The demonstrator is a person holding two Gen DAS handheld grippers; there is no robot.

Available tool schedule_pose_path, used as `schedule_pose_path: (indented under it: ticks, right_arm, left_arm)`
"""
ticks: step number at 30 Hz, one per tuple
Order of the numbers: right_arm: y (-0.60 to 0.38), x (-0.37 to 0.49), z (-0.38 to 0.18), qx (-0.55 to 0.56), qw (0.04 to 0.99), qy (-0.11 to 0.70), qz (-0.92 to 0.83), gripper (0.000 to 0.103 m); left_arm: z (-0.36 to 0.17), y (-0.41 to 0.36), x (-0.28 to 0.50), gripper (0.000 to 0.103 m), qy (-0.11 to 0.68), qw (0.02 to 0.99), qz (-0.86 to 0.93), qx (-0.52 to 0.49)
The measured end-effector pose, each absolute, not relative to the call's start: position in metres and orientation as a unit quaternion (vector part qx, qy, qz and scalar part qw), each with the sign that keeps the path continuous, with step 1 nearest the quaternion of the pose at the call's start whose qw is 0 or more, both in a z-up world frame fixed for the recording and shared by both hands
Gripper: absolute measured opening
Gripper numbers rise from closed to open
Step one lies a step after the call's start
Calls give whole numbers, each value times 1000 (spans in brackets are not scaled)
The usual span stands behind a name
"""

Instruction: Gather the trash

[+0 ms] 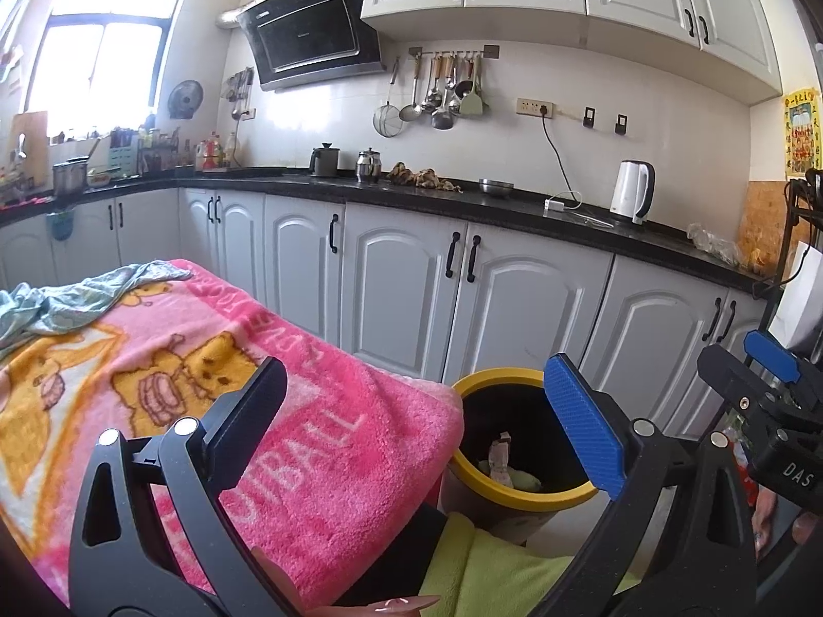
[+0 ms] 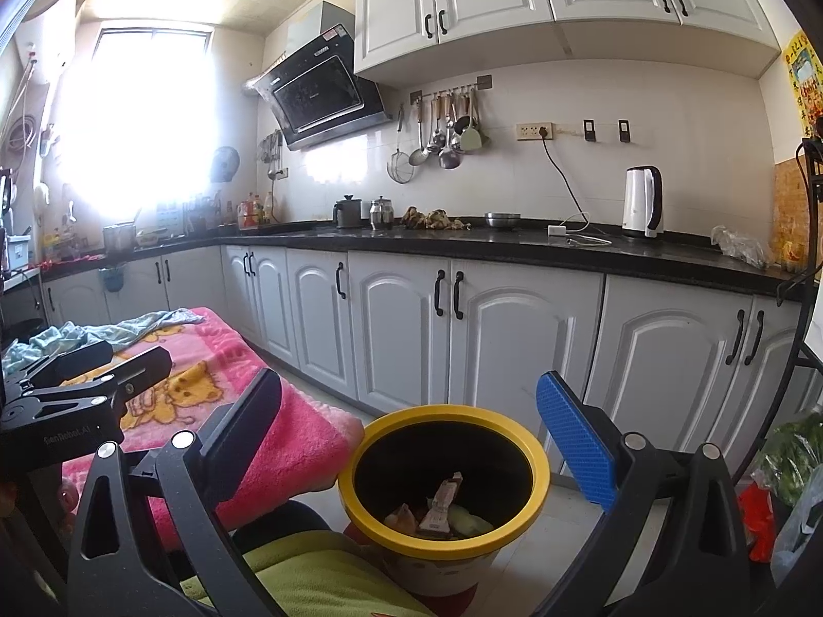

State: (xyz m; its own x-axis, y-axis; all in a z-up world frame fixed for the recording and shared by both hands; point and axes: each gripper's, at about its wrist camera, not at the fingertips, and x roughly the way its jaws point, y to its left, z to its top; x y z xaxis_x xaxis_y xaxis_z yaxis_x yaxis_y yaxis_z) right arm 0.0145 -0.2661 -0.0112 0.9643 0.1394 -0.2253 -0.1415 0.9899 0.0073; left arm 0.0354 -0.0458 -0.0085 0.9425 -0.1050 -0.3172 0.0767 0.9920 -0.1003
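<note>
A waste bin with a yellow rim (image 1: 494,378) (image 2: 442,545) stands on the floor beside a table under a pink cartoon blanket (image 1: 308,411) (image 2: 288,427). Wrappers and scraps (image 2: 442,509) (image 1: 501,457) lie in the bin. My left gripper (image 1: 416,421) is open and empty, held over the blanket's corner and the bin's near edge. My right gripper (image 2: 411,432) is open and empty too, just above the bin's mouth. In the right wrist view the left gripper (image 2: 110,360) shows at the far left above the blanket. The right gripper (image 1: 756,365) shows at the right edge of the left wrist view.
A crumpled light blue cloth (image 1: 77,298) lies on the blanket's far end. White cabinets (image 2: 514,339) with a black counter run behind the bin, bearing a kettle (image 2: 642,200). Green and red bags (image 2: 782,473) sit on the floor at the right. A person's green garment (image 2: 319,581) lies below.
</note>
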Motion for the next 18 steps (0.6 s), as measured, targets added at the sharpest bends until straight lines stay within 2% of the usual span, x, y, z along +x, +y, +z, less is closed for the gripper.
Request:
schedule_pose_path:
  ticks: [18]
  right_arm:
    - [-266, 14, -12, -4, 991, 115, 69, 97]
  left_arm:
    - [-7, -46, 34, 92, 163, 985, -44, -43]
